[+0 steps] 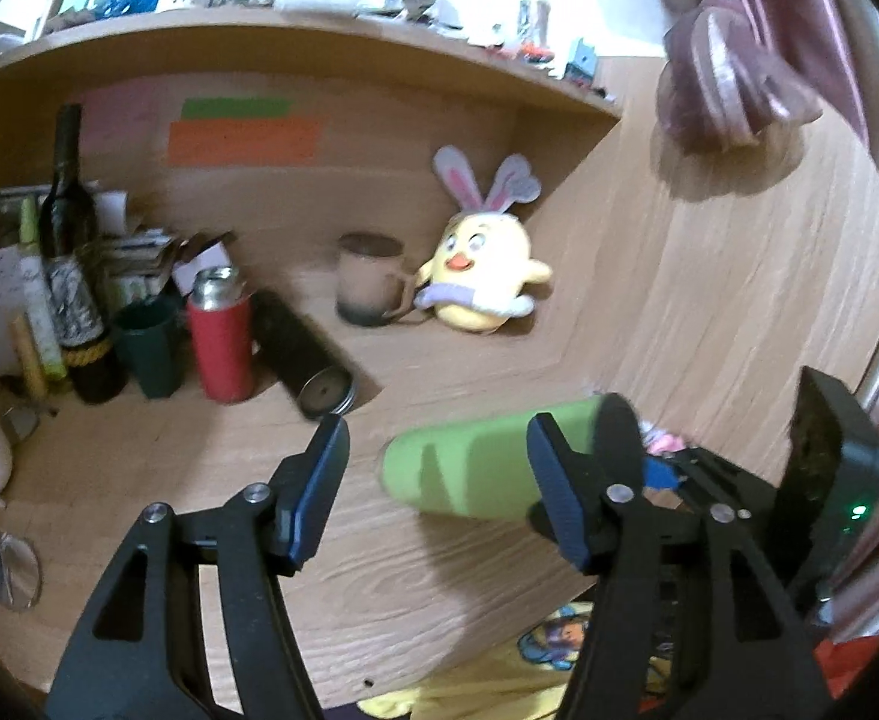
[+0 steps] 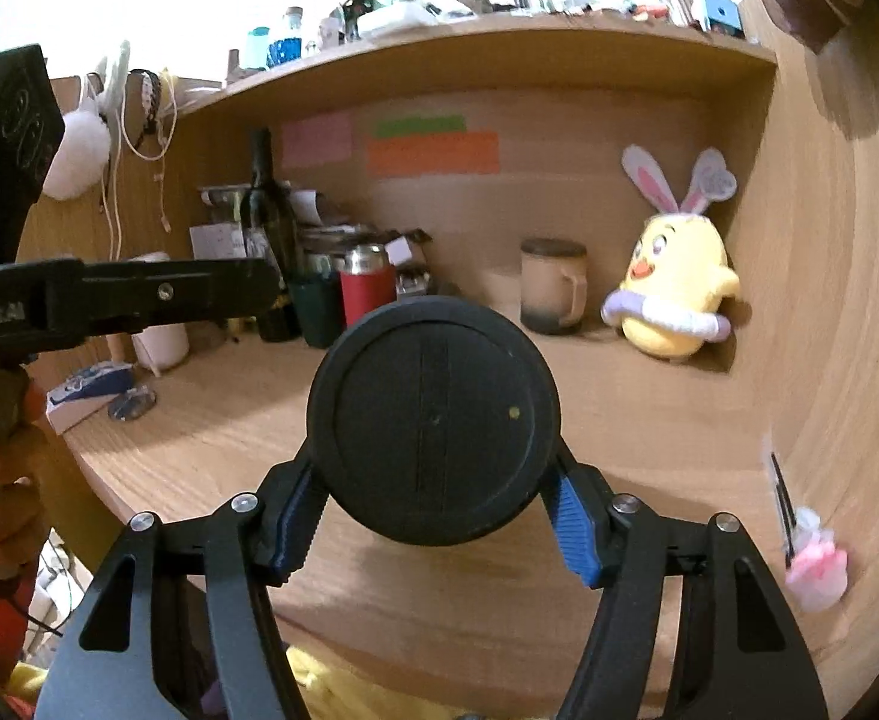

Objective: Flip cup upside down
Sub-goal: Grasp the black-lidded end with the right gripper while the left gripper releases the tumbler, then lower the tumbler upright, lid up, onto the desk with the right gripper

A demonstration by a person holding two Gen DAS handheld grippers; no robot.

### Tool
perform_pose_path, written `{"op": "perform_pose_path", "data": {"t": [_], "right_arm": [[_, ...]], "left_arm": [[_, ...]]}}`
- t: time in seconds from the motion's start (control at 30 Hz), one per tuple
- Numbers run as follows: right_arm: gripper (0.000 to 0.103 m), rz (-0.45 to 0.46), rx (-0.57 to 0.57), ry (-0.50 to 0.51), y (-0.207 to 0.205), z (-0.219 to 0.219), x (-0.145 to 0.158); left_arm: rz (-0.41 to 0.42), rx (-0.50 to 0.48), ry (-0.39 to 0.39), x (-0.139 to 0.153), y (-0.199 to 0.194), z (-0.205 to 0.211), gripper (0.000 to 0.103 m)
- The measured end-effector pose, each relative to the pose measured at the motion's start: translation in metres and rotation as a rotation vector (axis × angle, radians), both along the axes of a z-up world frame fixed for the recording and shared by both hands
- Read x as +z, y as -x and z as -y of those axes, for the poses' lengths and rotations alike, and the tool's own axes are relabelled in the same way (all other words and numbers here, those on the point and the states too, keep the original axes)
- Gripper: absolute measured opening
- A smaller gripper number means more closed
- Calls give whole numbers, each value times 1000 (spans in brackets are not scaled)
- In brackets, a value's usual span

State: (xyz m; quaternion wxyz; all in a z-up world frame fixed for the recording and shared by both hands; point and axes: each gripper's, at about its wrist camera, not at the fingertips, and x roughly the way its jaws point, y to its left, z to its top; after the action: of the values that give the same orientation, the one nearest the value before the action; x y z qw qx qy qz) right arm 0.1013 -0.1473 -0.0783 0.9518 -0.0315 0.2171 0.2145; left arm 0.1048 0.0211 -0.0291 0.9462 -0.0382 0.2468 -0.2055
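My right claw [image 2: 433,531] grips the cup [image 1: 469,468] sideways over the desk [image 1: 379,570], mid-flip. My left claw [image 1: 433,492] hangs open, keeping clear.

The cup [image 1: 475,468] is a light green tumbler with a black end cap, and it is lying on its side in the air above the wooden table [image 1: 379,570], its long axis roughly level. From the left wrist view its green body is stretching leftward away from the black end. From the right wrist view only the round black end [image 2: 433,420] is showing, facing the camera, with a straight seam running down its middle.
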Motion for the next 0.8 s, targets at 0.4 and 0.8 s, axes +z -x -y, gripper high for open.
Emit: {"op": "perform_pose_path", "data": {"t": [0.4, 0.8], "right_arm": [[62, 37, 50, -20, -42, -15, 23], [62, -2, 94, -41, -76, -29, 26]], "left_arm": [[-30, -58, 5, 19, -52, 7, 63], [-48, 34, 7, 17, -83, -13, 64]]}}
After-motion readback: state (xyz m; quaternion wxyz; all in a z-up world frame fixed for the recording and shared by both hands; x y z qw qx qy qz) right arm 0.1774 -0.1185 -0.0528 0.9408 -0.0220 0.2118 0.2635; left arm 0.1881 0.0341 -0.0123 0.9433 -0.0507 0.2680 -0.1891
